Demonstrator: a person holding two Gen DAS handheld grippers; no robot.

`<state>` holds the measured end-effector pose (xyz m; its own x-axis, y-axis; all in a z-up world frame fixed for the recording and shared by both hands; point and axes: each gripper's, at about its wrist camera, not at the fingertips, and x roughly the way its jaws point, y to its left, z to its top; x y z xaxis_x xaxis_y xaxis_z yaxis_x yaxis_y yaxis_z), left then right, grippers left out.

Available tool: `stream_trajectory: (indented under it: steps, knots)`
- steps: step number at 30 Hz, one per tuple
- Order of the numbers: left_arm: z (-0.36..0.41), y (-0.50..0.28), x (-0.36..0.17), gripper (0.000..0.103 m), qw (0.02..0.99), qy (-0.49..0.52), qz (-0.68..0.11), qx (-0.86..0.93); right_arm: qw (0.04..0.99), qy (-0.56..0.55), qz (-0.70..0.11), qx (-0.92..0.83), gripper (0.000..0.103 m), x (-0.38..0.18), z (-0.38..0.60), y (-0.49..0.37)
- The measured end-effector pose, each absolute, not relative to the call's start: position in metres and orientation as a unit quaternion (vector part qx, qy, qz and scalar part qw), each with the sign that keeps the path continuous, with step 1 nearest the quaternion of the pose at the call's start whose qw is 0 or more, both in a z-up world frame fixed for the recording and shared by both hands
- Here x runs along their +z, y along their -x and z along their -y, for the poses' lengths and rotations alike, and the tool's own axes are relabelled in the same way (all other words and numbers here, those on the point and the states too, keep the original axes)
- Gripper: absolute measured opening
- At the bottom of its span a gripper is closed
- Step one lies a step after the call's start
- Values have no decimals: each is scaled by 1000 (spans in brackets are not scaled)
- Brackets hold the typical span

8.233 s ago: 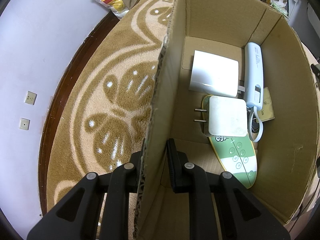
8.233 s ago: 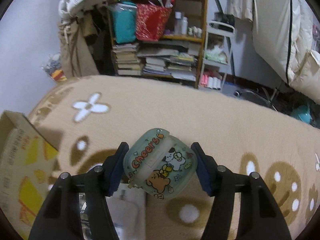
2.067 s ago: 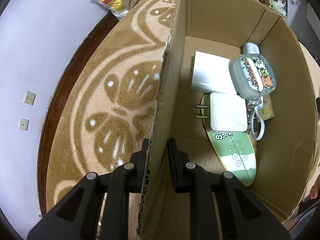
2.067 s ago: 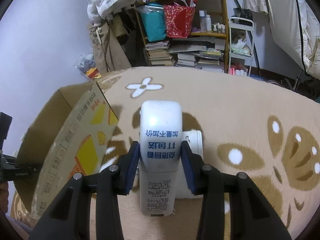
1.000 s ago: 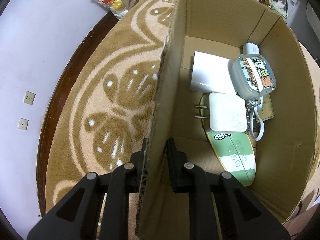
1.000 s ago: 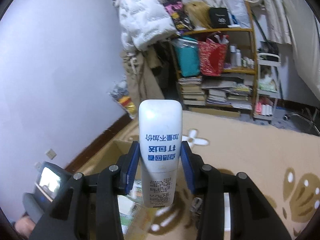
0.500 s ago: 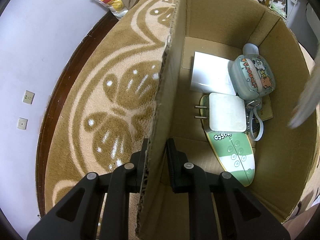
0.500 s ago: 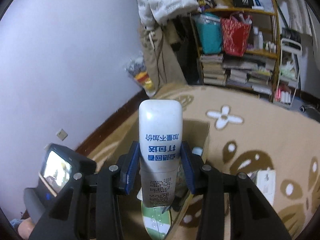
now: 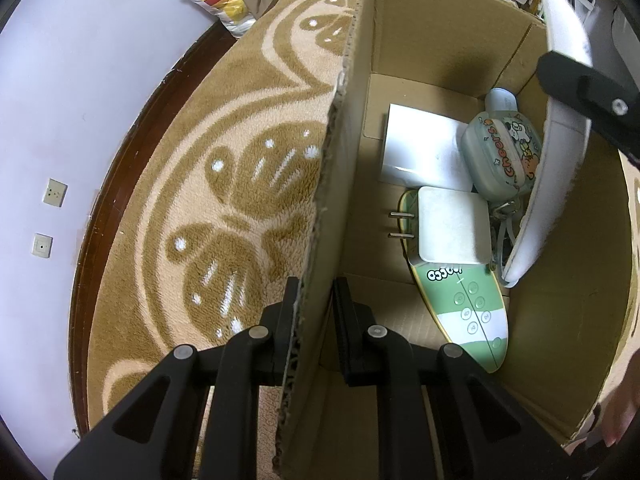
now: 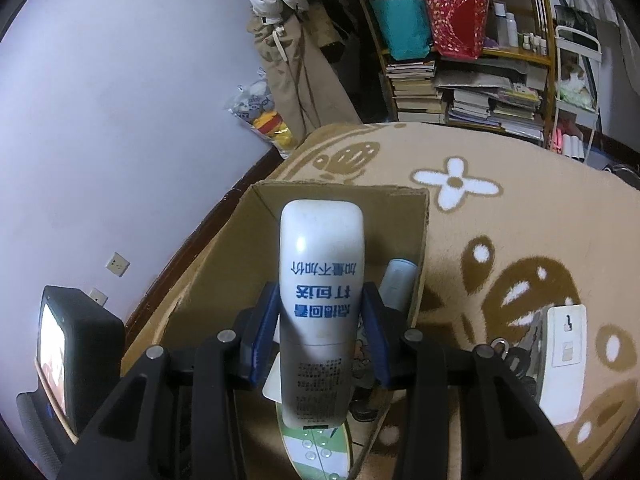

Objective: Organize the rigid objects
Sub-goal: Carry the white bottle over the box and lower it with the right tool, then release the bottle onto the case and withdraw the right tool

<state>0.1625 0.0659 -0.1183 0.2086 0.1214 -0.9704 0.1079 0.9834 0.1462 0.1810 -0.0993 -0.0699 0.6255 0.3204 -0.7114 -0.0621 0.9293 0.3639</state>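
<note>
The task was judged to be well under way. Inside the cardboard box (image 9: 440, 40), several items were already laid: a flat white box (image 9: 420, 152), a white plug adapter (image 9: 452, 228) resting on a green and white remote (image 9: 468, 312), a cartoon-printed case (image 9: 504, 156), and a pale blue device (image 9: 502, 100) partly hidden beneath that case.

The box's near wall was pinched by the left tool (image 9: 314, 300), closed narrowly on the cardboard, so that the box was steadied on the rug (image 9: 200, 200).

A white remote (image 10: 320, 304) with blue lettering was clamped between the blue pads of the right tool (image 10: 320, 336). It was held tilted over the box's right side, its lower end just above the items and, as far as could be told, not yet set down.

On the rug beside the box, a white rectangular device (image 10: 562, 360) and what looked like keys (image 10: 508, 356) were left to be gathered.
</note>
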Motion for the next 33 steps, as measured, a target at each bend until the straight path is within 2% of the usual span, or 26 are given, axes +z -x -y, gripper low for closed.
stream_trajectory:
  steps: [16, 21, 27, 29, 33]
  knots:
    - [-65, -162, -118, 15, 772, -92, -629, 4, 889, -158, -417, 105, 45, -69, 102, -185]
    - [-65, -162, -119, 15, 772, -92, -629, 4, 891, -153, -413, 106, 48, -66, 101, -185]
    - [-65, -163, -120, 15, 771, -92, -630, 4, 896, -150, -401, 113, 60, -55, 103, -178]
    - [-65, -164, -119, 15, 771, -92, -630, 4, 899, -150, -395, 115, 69, -49, 105, -174]
    - [-66, -164, -119, 16, 771, -92, -630, 4, 905, -144, -383, 115, 77, -37, 113, -166]
